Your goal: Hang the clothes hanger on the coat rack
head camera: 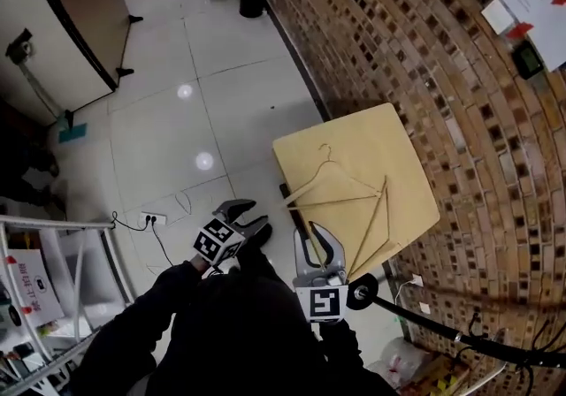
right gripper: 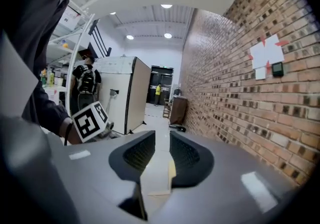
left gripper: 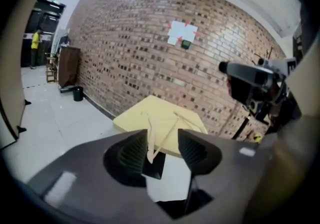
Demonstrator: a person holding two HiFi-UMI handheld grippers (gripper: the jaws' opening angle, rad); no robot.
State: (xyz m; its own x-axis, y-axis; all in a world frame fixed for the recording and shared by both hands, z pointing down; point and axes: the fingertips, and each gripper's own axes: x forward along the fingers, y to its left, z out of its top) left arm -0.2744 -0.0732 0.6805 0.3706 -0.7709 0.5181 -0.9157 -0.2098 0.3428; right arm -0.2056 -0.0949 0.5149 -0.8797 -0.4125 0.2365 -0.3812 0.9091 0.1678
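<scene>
Head view, steeply downward: two wooden clothes hangers lie flat on a pale yellow table (head camera: 389,138) set against the brick wall (head camera: 424,41); the nearer hanger (head camera: 332,201) has its hook toward the far edge and its long bar running roughly left to right across the tabletop; the second hanger (head camera: 382,195) lies beside it to the right, its long axis running toward the near corner. The left gripper (head camera: 250,216) hangs over the floor just left of the table, jaws spread wide and empty; in the left gripper view (left gripper: 164,135) the hanger (left gripper: 149,143) shows straight ahead through the gap, beyond the pads and untouched. The right gripper (head camera: 318,244) stands at the table's near edge, closer to both hangers; its jaws (right gripper: 162,140) stand narrowly apart with nothing between them, and it points along the wall, not at the tabletop. A black pole (head camera: 442,328) at lower right is probably the coat rack, on the right hand's side; judged so, the pick-up lies forward and right of the left gripper, the hanging place behind it.
</scene>
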